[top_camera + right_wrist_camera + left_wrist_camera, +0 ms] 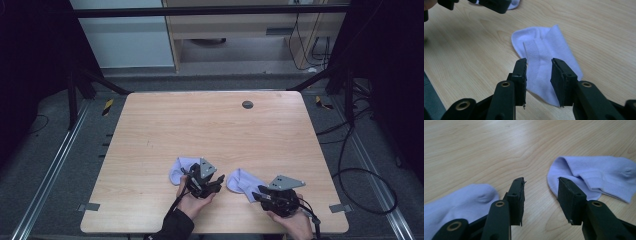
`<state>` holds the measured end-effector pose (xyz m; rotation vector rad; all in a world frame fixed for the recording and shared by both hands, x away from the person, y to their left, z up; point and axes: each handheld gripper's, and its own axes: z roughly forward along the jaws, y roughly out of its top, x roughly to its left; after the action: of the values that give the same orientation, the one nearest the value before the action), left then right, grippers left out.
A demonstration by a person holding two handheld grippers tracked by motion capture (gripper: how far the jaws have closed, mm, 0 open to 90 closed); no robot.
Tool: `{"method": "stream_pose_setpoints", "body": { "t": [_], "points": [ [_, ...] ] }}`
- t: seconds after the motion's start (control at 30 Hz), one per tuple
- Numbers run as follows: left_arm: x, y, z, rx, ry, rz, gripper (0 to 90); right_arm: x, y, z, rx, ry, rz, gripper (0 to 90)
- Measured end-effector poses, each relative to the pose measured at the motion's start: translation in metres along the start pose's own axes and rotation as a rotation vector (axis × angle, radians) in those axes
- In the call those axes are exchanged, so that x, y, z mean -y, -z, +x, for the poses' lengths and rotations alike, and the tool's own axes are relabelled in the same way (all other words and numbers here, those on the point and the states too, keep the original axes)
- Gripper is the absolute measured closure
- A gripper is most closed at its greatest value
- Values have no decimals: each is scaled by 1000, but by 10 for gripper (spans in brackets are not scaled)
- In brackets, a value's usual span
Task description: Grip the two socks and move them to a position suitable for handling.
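Note:
Two pale lilac socks lie flat near the front of the wooden table (pixel 210 125). The left sock (pixel 180 168) is partly under my left gripper (pixel 220 181), which points right toward the other sock (pixel 242 182). In the left gripper view the jaws (pixel 541 182) stand open over bare wood, one sock (pixel 461 202) at the lower left and the other (pixel 599 175) ahead on the right. My right gripper (pixel 256 194) points left at the right sock. In its own view the jaws (pixel 539 61) stand open astride that sock (pixel 554 47), its ribbed cuff between the pads, no squeeze visible.
A round grey grommet (pixel 247 104) sits in the table near its far edge. The far half of the table is bare wood. Cables (pixel 360 175) trail on the floor to the right. The left gripper's jaws (pixel 496 3) show at the top of the right gripper view.

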<state>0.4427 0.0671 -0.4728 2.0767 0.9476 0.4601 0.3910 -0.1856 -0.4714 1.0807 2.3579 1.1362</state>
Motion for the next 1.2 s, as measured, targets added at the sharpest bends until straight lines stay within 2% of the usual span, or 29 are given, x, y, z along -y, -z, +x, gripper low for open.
{"method": "stream_pose_setpoints", "body": {
  "t": [0.1,0.47,0.7,0.93,1.1,1.2],
  "points": [
    [0,-8,-4,20,6,25,560,1,-5,1,-1,12,23,682],
    [3,-24,-13,25,-3,78,609,4,-18,7,-35,35,83,720],
    [4,-29,-15,43,14,98,707,6,-23,8,-40,45,119,746],
    [6,-33,-18,48,11,113,793,7,-26,7,-34,63,153,834],
    [5,-33,-19,54,10,114,844,6,-26,6,-40,38,164,900],
    [6,-33,-19,56,8,113,861,5,-24,6,-55,28,151,900]
  ]
}}
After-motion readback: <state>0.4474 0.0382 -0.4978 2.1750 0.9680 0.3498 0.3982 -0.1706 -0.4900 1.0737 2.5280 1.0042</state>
